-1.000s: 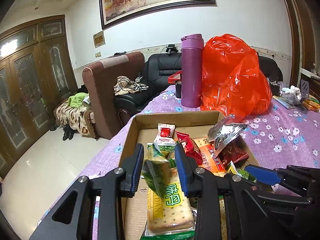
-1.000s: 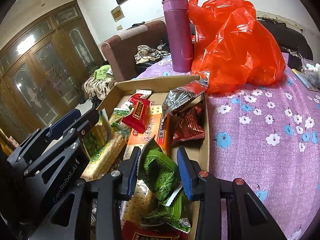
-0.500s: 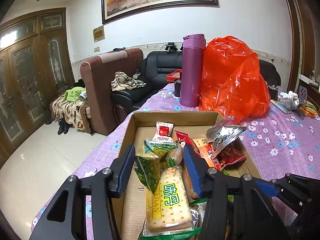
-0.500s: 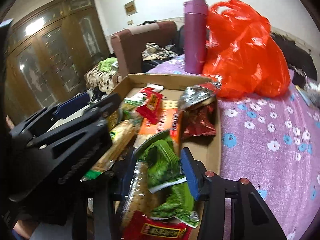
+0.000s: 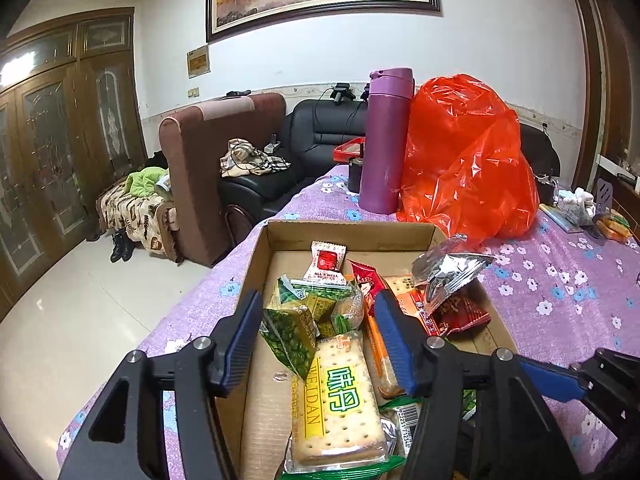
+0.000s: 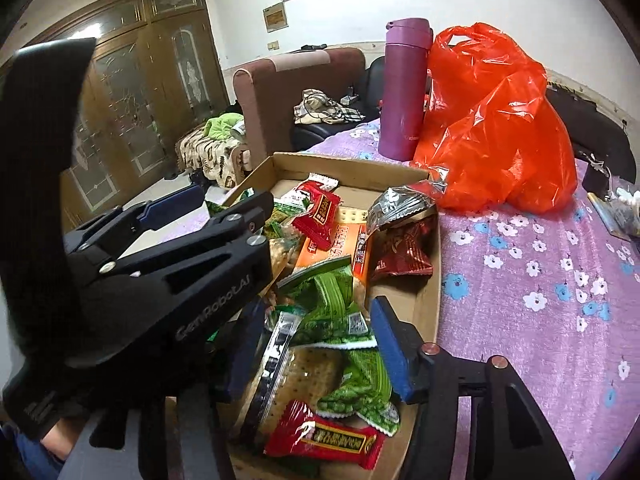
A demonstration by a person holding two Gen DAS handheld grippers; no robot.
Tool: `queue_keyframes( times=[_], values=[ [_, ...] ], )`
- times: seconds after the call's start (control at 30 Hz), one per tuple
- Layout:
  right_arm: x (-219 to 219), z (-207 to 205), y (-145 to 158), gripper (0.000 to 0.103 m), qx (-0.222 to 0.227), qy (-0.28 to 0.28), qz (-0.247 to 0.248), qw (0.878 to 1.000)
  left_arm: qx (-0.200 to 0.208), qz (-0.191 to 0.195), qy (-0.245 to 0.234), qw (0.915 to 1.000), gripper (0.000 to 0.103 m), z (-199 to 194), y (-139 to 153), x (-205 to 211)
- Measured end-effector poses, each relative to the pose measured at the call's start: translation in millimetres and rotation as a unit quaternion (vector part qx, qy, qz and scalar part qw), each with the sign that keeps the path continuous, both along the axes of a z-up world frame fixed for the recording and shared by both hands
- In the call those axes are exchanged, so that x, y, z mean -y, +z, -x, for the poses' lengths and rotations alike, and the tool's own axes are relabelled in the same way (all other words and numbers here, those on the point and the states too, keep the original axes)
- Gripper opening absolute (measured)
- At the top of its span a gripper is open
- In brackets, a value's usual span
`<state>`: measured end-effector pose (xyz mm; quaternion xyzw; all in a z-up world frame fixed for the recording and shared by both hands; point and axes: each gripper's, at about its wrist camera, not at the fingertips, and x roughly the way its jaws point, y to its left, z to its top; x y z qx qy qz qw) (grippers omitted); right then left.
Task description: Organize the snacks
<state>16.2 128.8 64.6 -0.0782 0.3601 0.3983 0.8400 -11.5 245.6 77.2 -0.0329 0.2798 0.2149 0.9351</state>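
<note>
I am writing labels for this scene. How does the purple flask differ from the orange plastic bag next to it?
The purple flask is rigid, opaque and stands upright as a narrow cylinder; the orange plastic bag is soft, crinkled, shiny and slumps in a wide heap. The flask is slightly taller, the bag much broader. Both stand on the flowered purple tablecloth, behind the cardboard box.

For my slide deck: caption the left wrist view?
Open left hand-held gripper poised over snack packets in a cardboard box on a floral tablecloth.
</note>
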Motion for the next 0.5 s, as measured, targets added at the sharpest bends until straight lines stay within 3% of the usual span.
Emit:
queue_keyframes(
  times=[0.2,0.5],
  values=[
    [12.7,11.3,-0.3,0.064,0.01,0.0,0.013,1.0,0.0,-0.001,0.0,1.0,0.062,0.0,0.1,-0.2],
    [44.9,8.9,0.3,0.074,0.008,-0.029,-0.013,0.999,-0.001,-0.002,0.003,1.0,0.066,-0.2,0.7,0.1]
  ],
)
